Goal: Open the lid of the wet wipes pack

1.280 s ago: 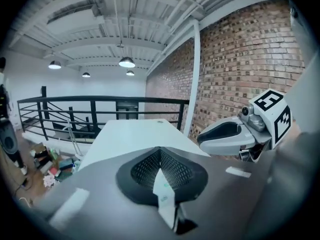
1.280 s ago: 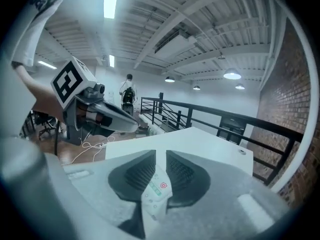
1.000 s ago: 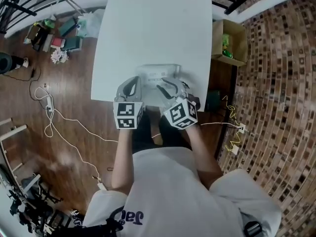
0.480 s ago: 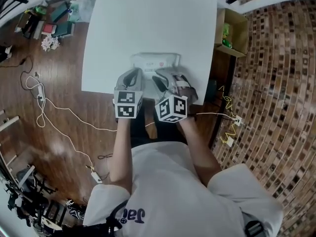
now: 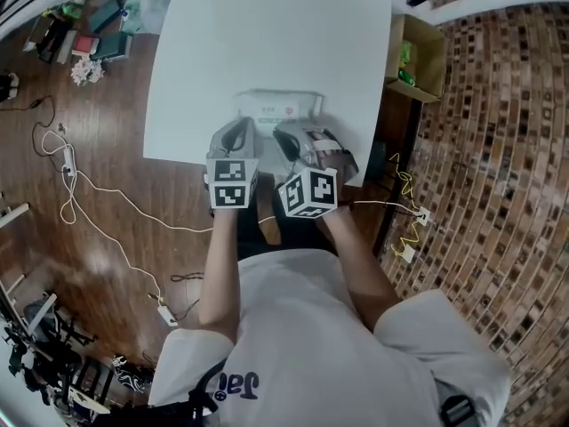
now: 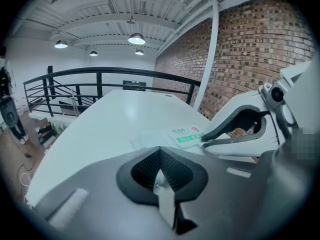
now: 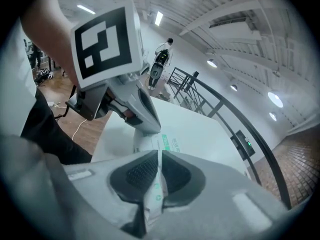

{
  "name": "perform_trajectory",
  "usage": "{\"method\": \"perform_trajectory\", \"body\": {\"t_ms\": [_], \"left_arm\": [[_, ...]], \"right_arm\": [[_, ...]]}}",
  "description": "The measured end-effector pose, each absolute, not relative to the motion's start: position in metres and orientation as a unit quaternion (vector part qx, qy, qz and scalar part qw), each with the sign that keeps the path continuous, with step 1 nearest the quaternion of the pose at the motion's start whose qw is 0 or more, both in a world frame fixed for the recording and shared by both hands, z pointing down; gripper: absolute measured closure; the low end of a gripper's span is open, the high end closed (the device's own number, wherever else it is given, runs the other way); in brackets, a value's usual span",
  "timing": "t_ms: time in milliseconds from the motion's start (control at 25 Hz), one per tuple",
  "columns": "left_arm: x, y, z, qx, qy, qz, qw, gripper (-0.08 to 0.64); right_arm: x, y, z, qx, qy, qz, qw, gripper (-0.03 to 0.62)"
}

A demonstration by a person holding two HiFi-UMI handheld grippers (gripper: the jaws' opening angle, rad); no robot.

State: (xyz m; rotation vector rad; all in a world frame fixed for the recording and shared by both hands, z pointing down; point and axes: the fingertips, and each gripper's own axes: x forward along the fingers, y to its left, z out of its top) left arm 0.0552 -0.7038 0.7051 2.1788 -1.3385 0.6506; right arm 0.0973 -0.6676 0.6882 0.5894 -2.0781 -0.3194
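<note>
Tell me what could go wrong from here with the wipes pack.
The right gripper, jaws closing, pinches only a thin flap of the wet wipes pack; it may slip or tear. The left gripper also grips just thin film, so the pack could lift. It lies near the table edge and might be dragged off.

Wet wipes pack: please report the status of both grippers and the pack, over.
Left gripper jaws shut on wet wipes pack wrapper edge. Right gripper jaws closing, pack film between them. Pack flat on white table. No obstruction seen.
</note>
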Motion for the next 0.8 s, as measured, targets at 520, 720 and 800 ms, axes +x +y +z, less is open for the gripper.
{"method": "perform_trajectory", "body": {"t_ms": [520, 720, 800], "left_arm": [[0.056, -0.703, 0.707, 0.800, -0.482, 0.249, 0.257, 0.543], [0.056, -0.703, 0.706, 0.800, -0.481, 0.245, 0.261, 0.543], [0.056, -0.703, 0.707, 0.799, -0.482, 0.248, 0.261, 0.543]], "right_arm": [[0.108, -0.761, 0.640, 0.273, -0.878, -0.023, 0.392, 0.581], [0.111, -0.798, 0.675, 0.266, -0.882, 0.105, 0.374, 0.580], [0.112, -0.804, 0.694, 0.263, -0.873, 0.135, 0.389, 0.578]]}}
